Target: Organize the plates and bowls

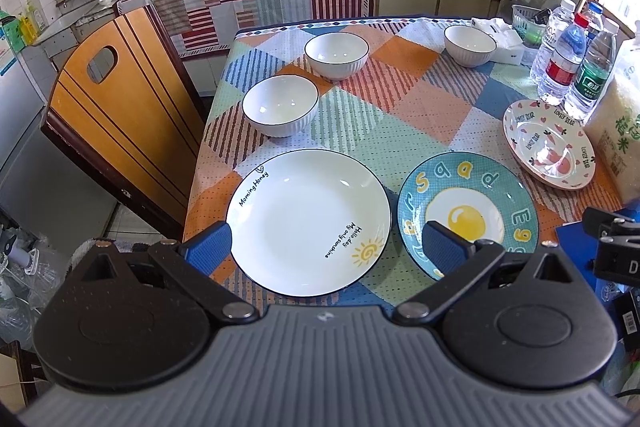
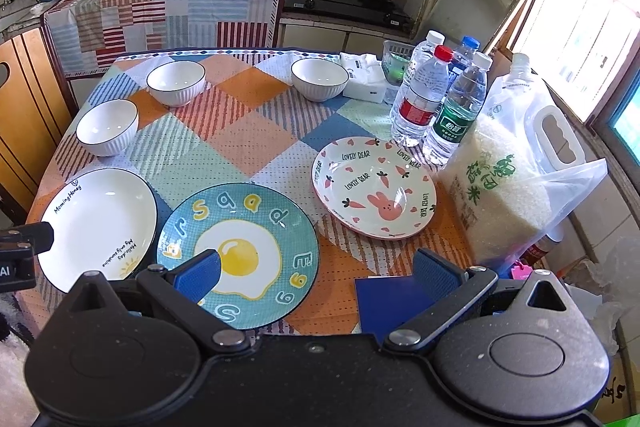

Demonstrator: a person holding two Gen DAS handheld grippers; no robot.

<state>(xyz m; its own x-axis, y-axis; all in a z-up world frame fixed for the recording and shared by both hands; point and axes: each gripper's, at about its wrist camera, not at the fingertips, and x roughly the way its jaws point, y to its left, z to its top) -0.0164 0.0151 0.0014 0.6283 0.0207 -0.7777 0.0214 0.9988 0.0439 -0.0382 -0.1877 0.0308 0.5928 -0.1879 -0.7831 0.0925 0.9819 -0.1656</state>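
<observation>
Both the left gripper (image 1: 326,247) and right gripper (image 2: 318,273) hung wide and empty near the tabletop's front edge, so stacking should begin by pinching the white plate (image 1: 308,223) at its rim.

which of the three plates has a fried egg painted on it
The teal plate, the middle one of the row at the near edge. The white plate to its left has only writing and a sun; the pink-rimmed plate shows a rabbit.

Left tongs (image 1: 326,249) spread wide and empty, right tongs (image 2: 318,275) likewise wide, both held level, side by side
</observation>
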